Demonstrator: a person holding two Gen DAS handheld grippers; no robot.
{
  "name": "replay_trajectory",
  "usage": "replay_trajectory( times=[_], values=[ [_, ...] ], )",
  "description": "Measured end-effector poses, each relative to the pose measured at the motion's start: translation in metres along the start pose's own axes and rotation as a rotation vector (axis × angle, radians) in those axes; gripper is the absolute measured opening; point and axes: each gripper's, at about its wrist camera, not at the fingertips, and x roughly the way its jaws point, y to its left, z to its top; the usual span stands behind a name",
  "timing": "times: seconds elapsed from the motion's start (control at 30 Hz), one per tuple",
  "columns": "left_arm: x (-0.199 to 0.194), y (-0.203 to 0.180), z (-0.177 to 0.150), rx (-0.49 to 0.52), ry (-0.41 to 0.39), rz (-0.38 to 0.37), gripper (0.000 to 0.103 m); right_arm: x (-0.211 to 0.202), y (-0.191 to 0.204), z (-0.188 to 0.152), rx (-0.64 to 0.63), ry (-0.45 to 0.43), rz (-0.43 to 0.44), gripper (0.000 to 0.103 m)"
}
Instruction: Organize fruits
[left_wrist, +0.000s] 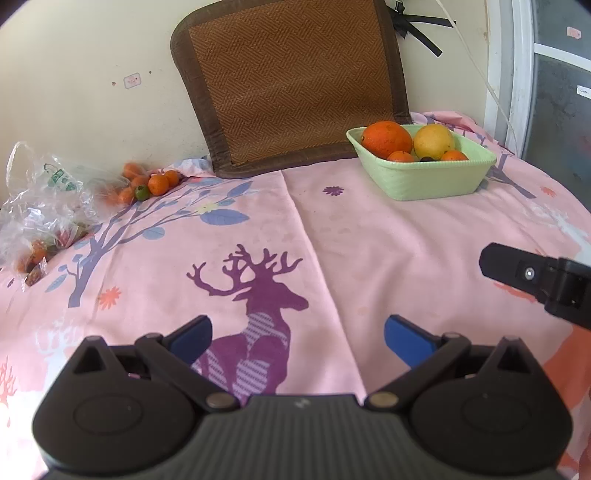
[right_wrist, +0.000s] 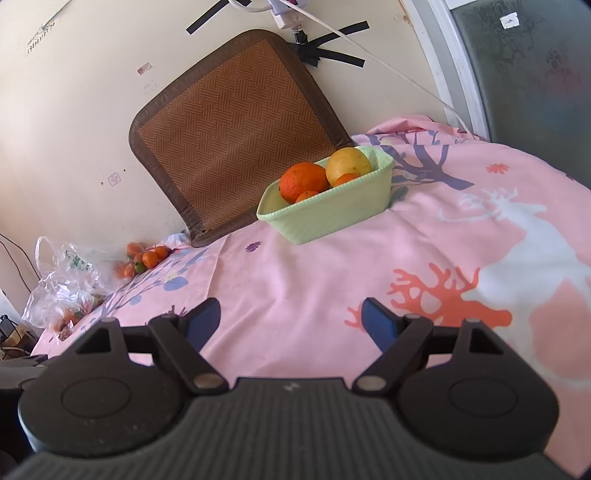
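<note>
Both claws, left (left_wrist: 297, 334) and right (right_wrist: 291, 319), spread, empty. Loose small oranges (left_wrist: 159, 184): light, round, likely to roll; pinch gently across the middle.

Plastic bag (left_wrist: 44, 206) contents blurred, cut by left edge; dark fruit (left_wrist: 427, 159) in basket (left_wrist: 424, 181) mostly hidden.

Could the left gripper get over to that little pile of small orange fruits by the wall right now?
Probably yes. The left gripper is open and empty, and only bare pink printed bedsheet lies between it and the pile of small orange fruits. The crinkled clear plastic bag sits beside the pile, not across the way.
</note>
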Motion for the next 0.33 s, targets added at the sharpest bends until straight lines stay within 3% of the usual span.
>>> replay_trajectory(
  times=[0.33],
  values=[
    [-0.0046,-0.0039,0.0020,0.014,-0.033,-0.008,0.103,-0.0012,0.0017,0.0007,-0.016,-0.012,-0.004,0.085]
  ],
)
